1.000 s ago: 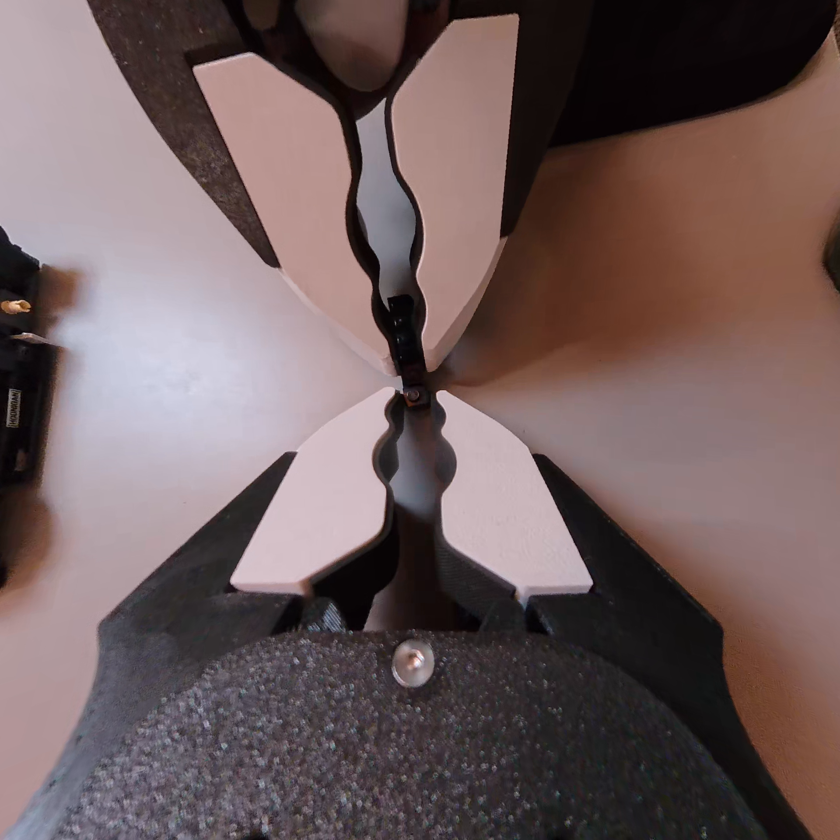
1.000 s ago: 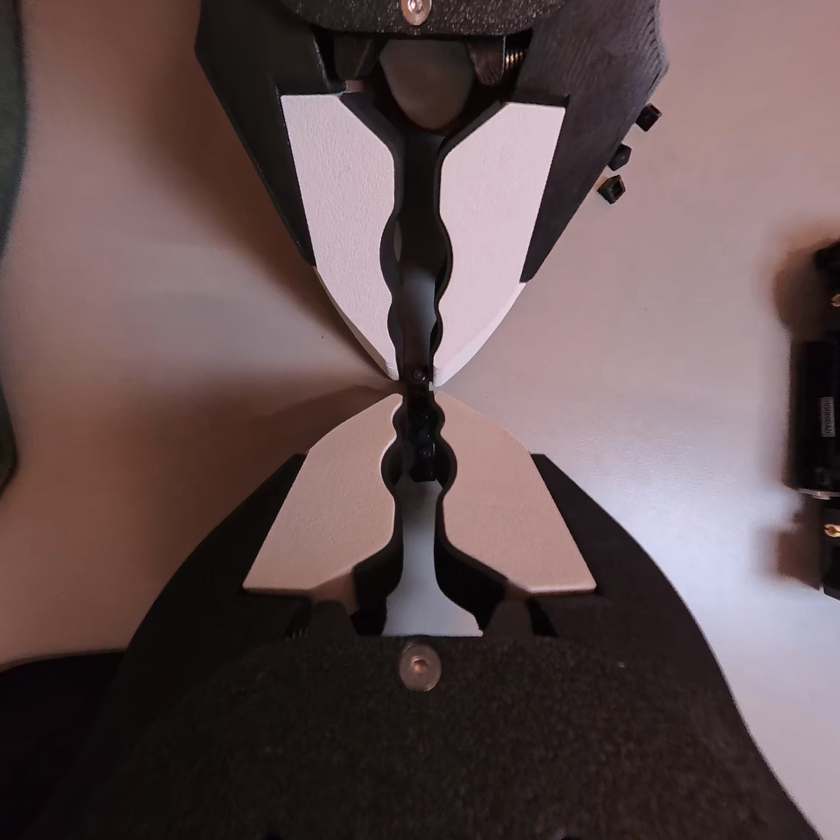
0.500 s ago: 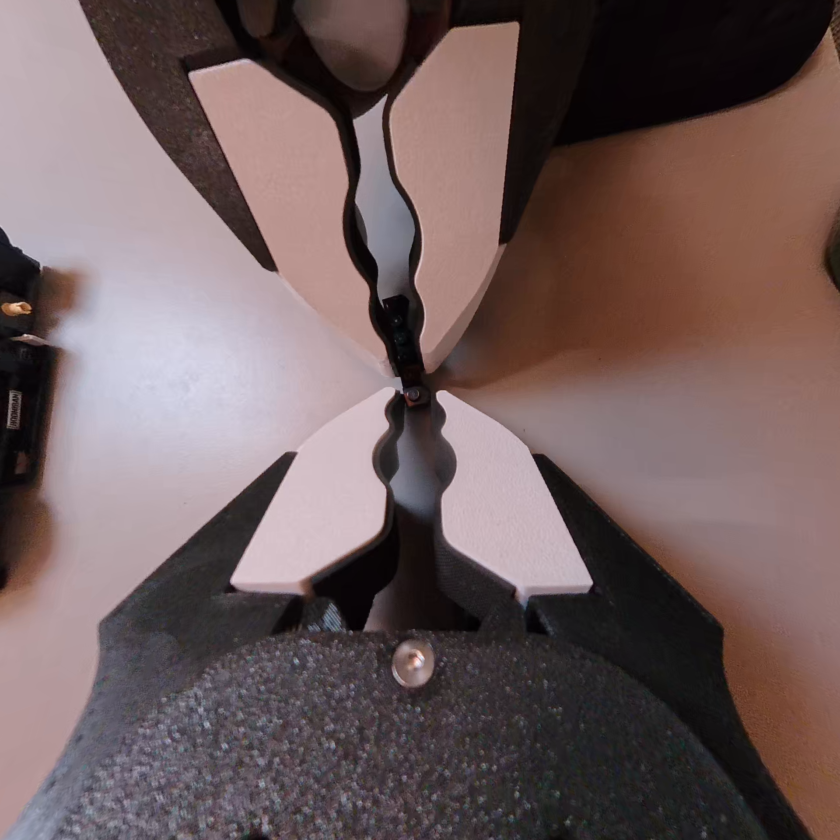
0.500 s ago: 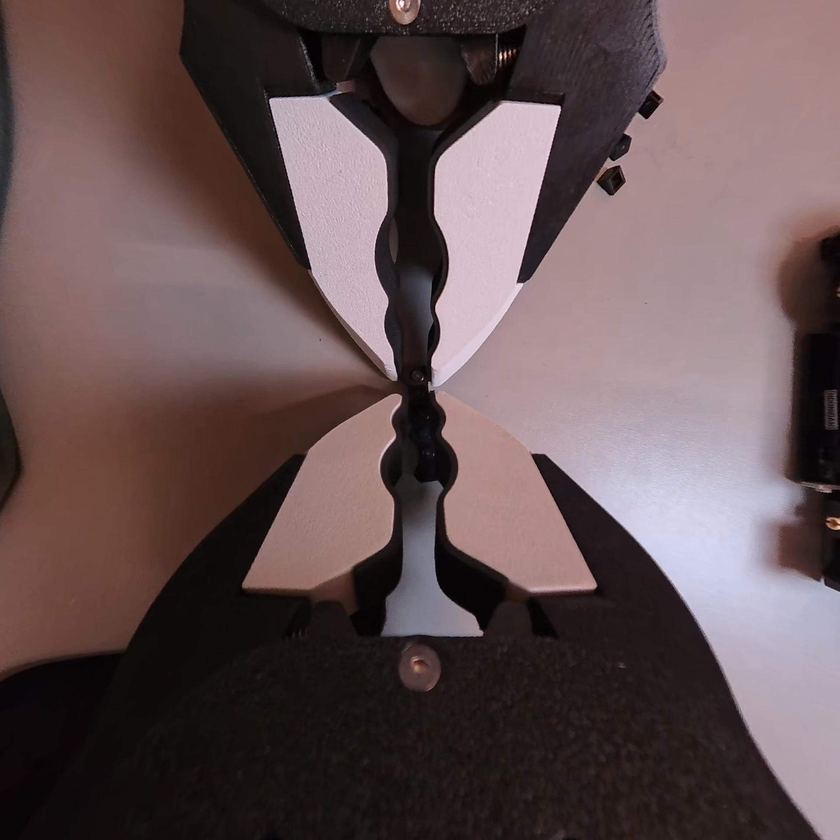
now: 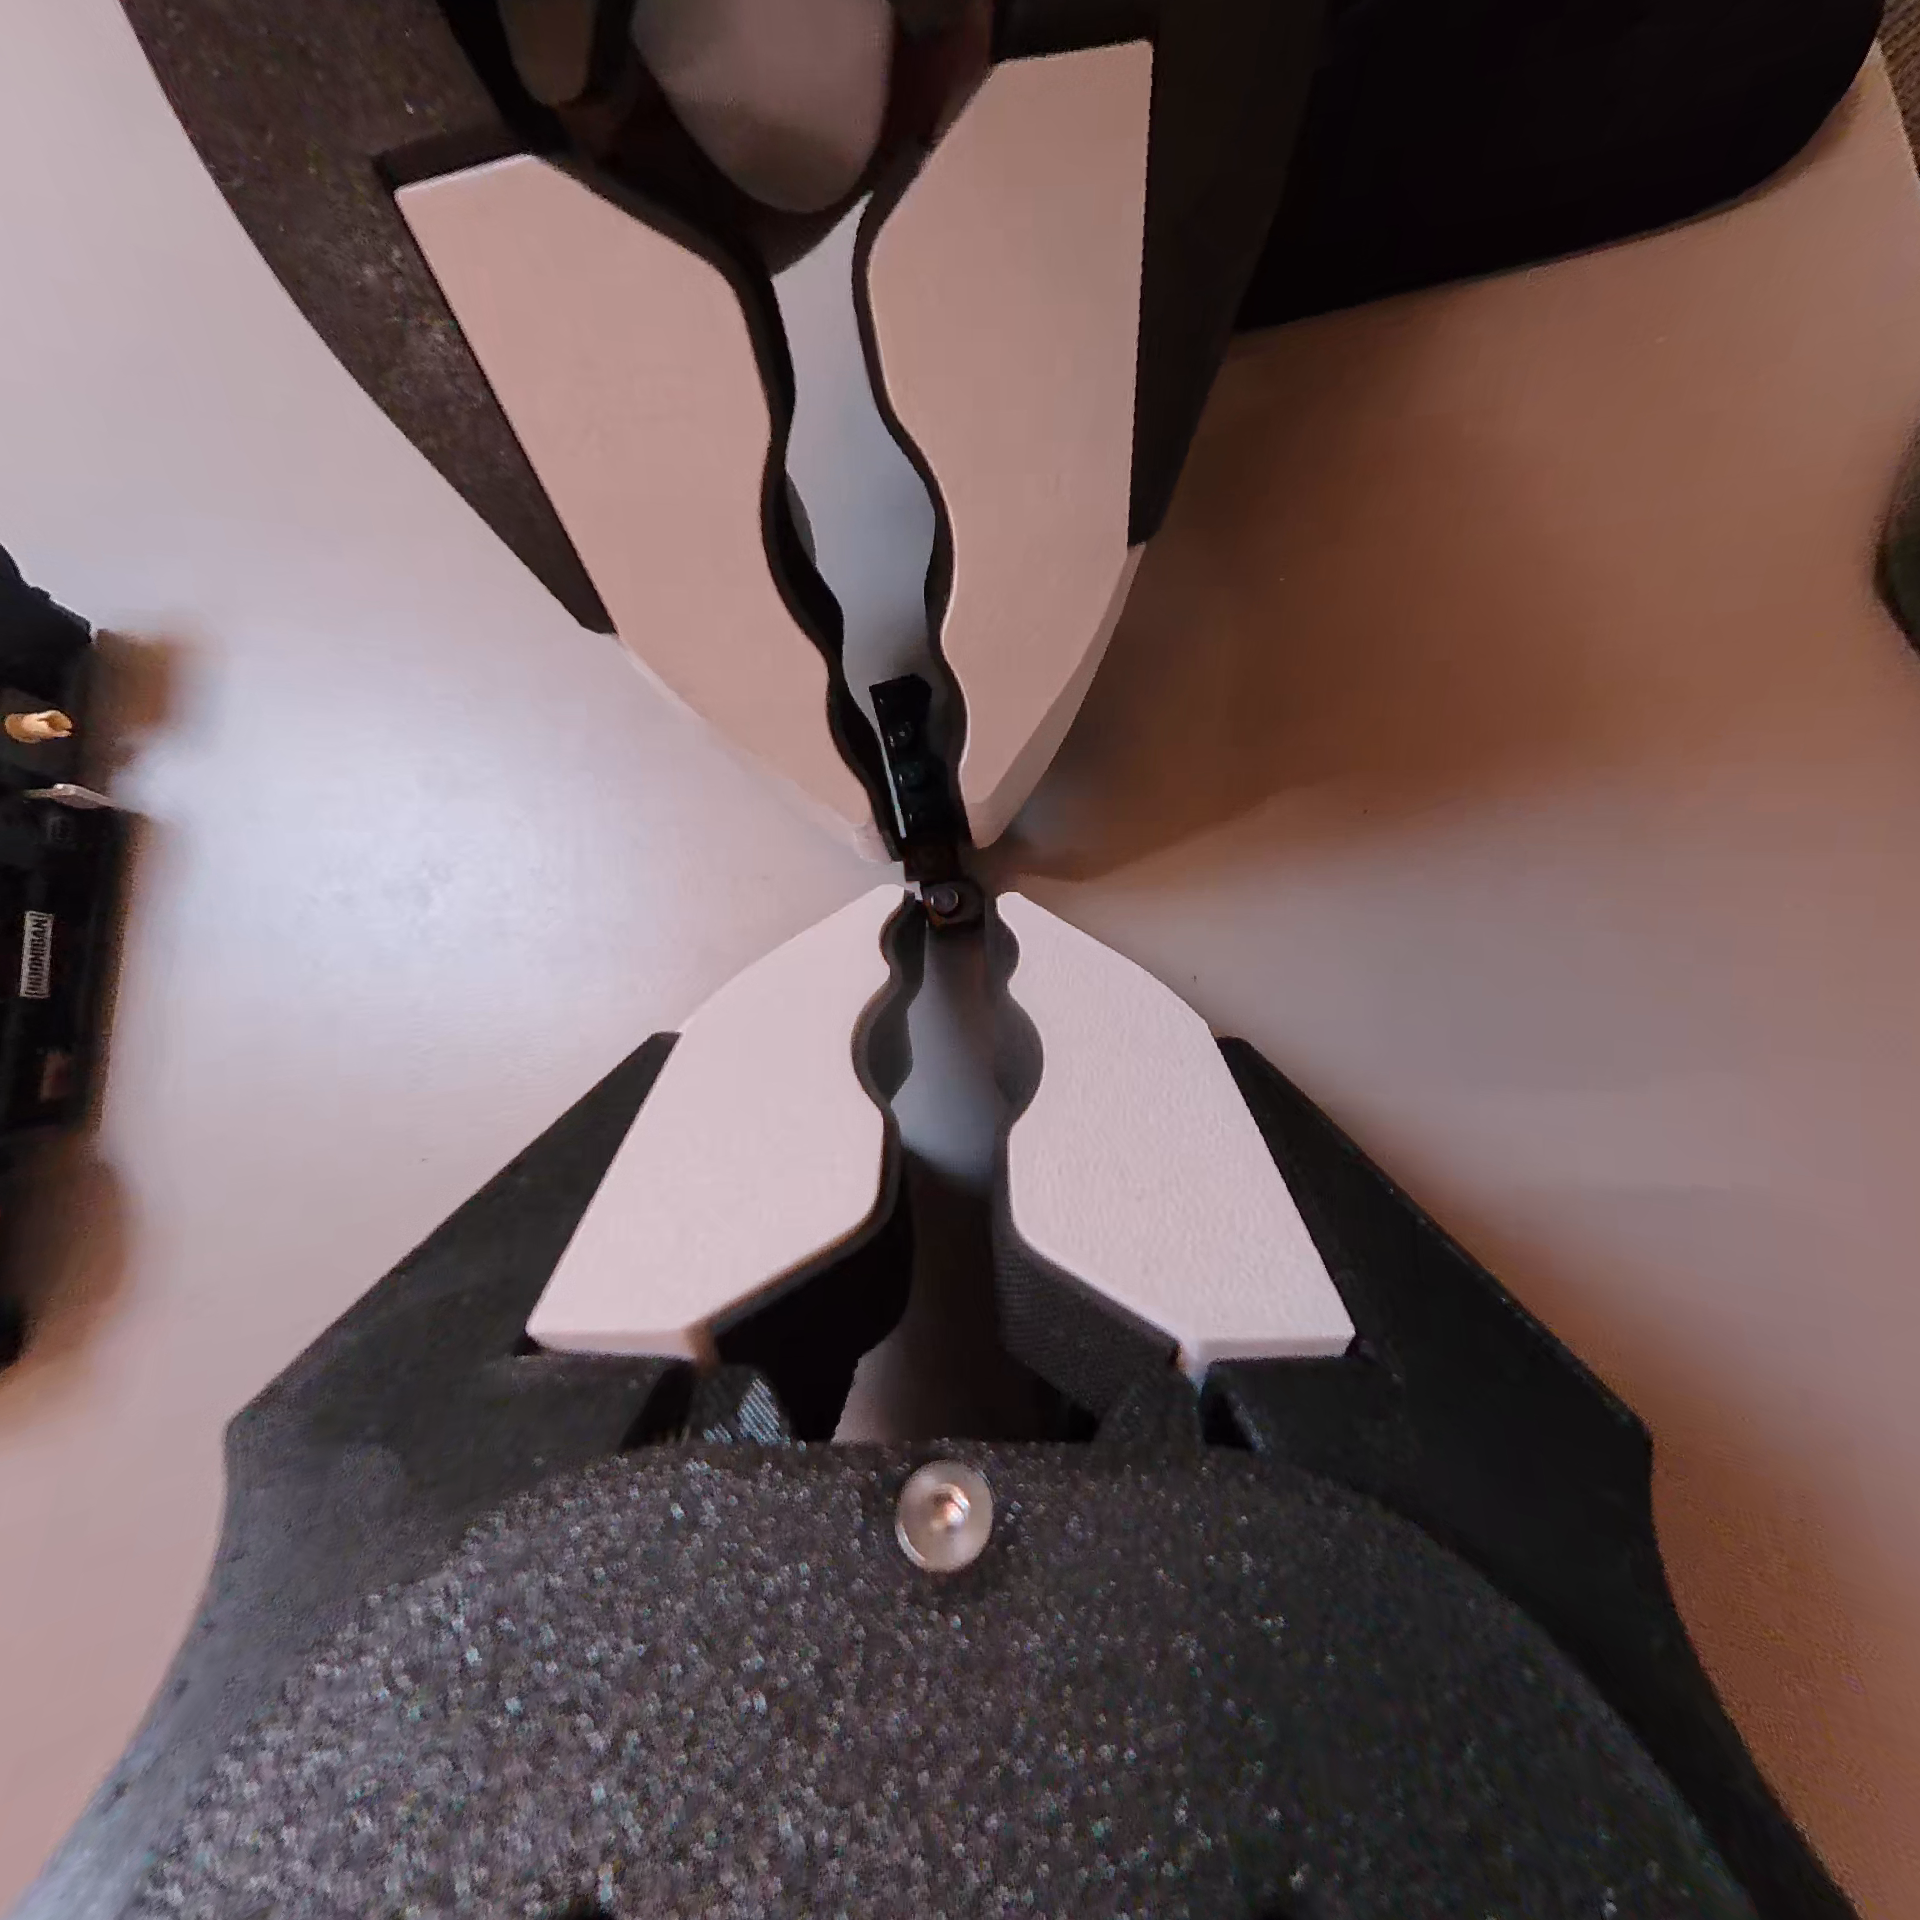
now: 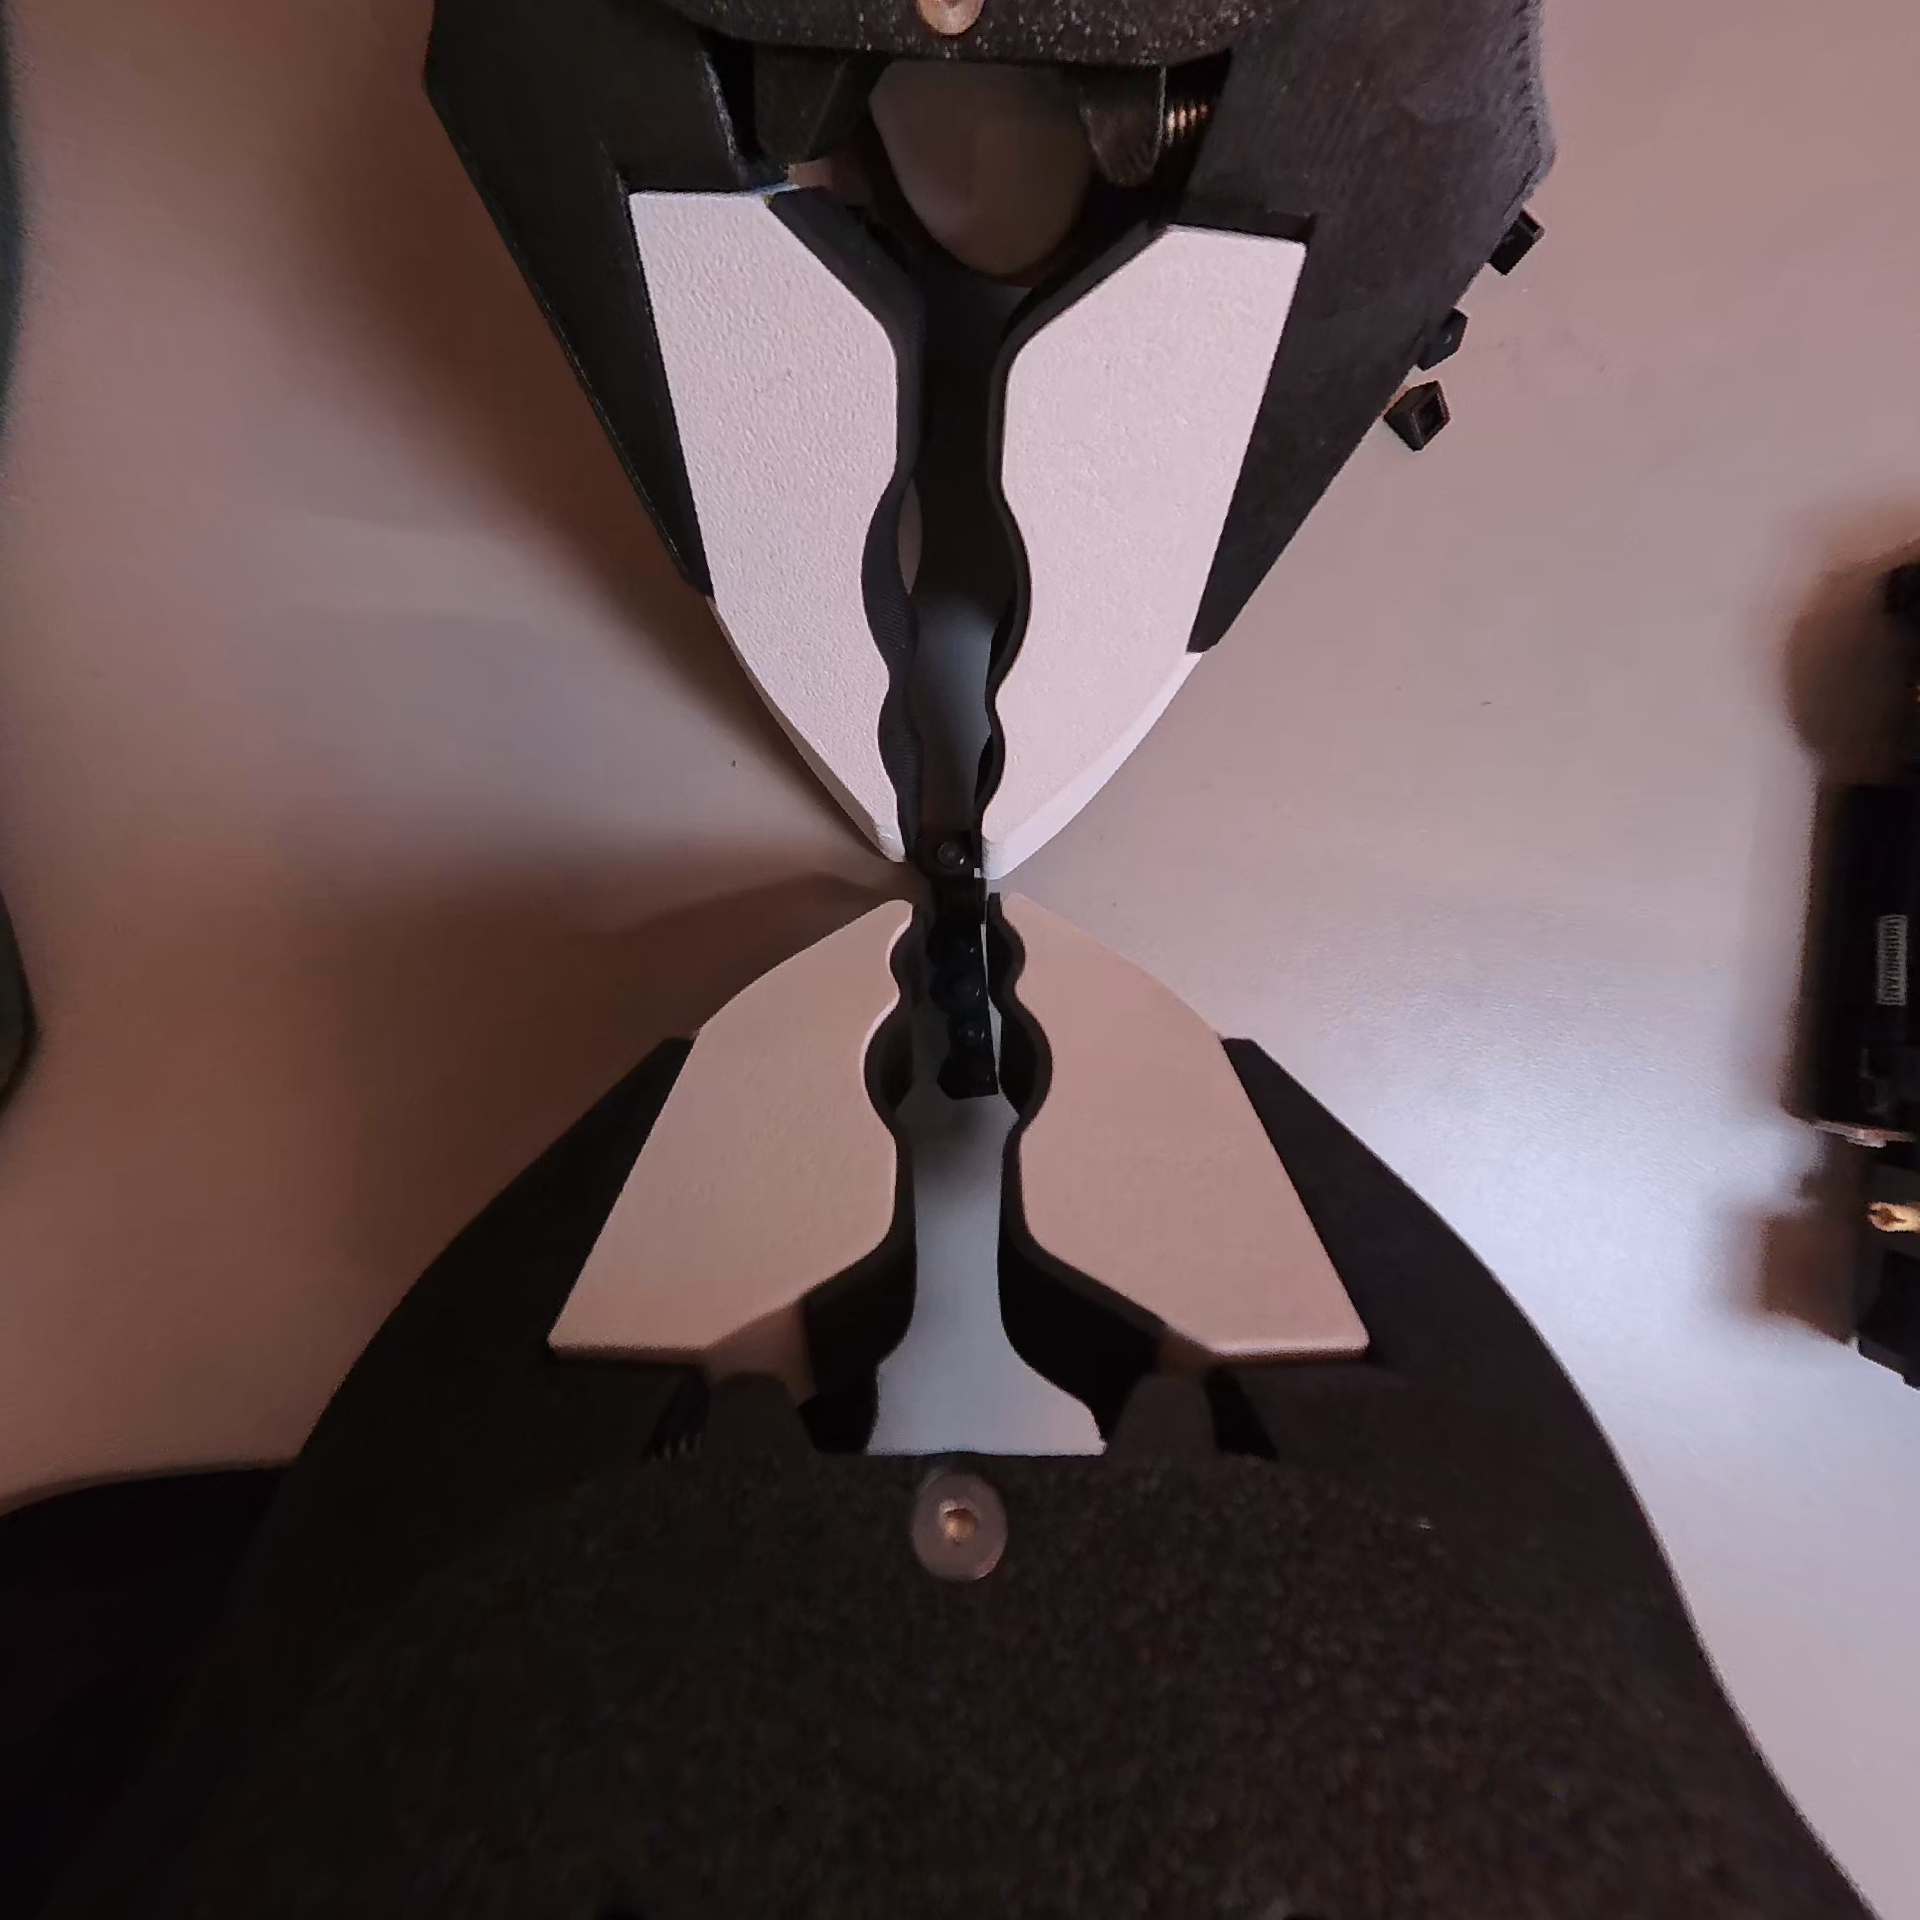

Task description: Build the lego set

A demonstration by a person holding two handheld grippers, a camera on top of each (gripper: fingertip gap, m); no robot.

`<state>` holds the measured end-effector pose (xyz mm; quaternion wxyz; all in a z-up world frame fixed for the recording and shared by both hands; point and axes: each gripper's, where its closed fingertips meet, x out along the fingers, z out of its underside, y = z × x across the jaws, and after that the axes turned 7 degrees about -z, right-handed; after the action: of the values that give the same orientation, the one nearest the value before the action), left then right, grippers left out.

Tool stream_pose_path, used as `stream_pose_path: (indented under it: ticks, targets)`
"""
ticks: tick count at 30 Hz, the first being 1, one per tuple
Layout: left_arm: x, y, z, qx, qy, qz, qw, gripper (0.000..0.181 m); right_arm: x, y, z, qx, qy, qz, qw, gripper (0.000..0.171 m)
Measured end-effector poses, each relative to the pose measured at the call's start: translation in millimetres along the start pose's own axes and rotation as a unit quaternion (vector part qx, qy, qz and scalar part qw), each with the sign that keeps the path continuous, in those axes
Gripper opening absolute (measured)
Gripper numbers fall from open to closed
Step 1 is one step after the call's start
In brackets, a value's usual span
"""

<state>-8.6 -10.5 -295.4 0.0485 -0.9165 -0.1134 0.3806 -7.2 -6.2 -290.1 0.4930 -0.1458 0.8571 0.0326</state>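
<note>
Two grippers tip to tip over a white table [image 5: 1455, 1039]: left gripper [image 5: 951, 902] clamping one small black piece [image 5: 954, 900], right gripper [image 6: 958, 935] clamping one black studded plate [image 6: 964, 1013]. Three loose black bits [image 6: 1418, 416] far right.

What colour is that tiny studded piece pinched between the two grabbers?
Black. The studded lego piece shows best in the right wrist view, held in the right gripper.

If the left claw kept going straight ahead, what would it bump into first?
Probably the right claw, tip to tip with the left claw. Their small black lego pieces already look touching.
</note>
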Motion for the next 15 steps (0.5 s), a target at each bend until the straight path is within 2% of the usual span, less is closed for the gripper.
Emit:
stream_pose_path:
  ticks: [15]
  targets:
    - [0.1,0.0,0.1,0.003,0.003,0.001,1.000,0.011,0.6,-0.1,-0.4,-0.008,0.005,0.003,1.000,0.011]
